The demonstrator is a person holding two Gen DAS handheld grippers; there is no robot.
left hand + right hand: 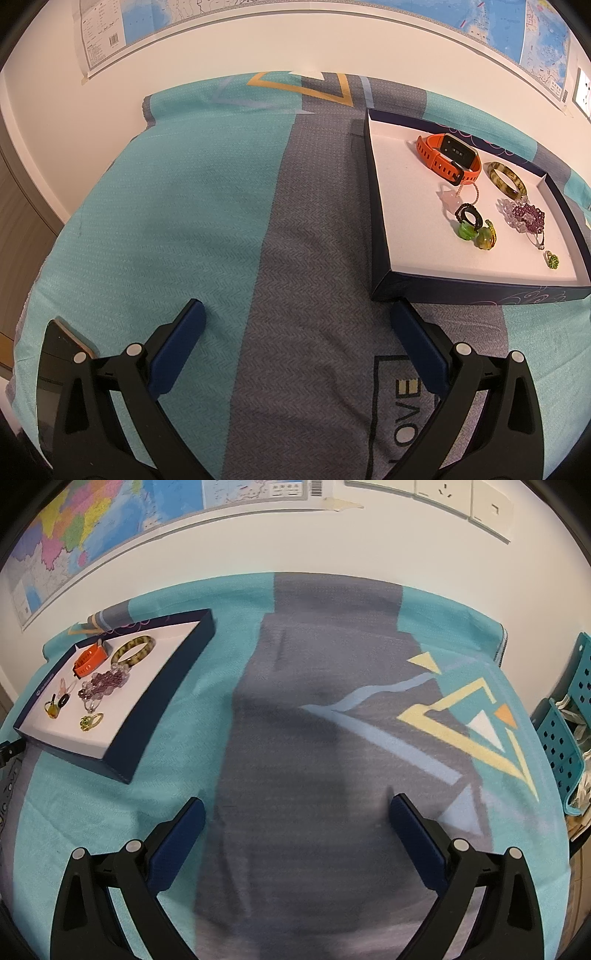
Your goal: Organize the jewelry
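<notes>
Grippers both hover low over the blanket point(155, 206), angled fwd & down: left gripper point(295, 317) has fingers wide apart, nothing between, w/ the tray point(384, 288) just ahead to its right. Jewelry sits inside the tray: watch point(448, 157), bangle point(506, 179), beads point(526, 216), rings point(476, 232). Right gripper point(297, 810) likewise spread & empty, tray off to its far left.

Orange watch point(448, 157), perhaps mottled-olive bangle point(506, 180).

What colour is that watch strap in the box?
Orange, clearest in the left wrist view: the rubbery watch strap.
</notes>
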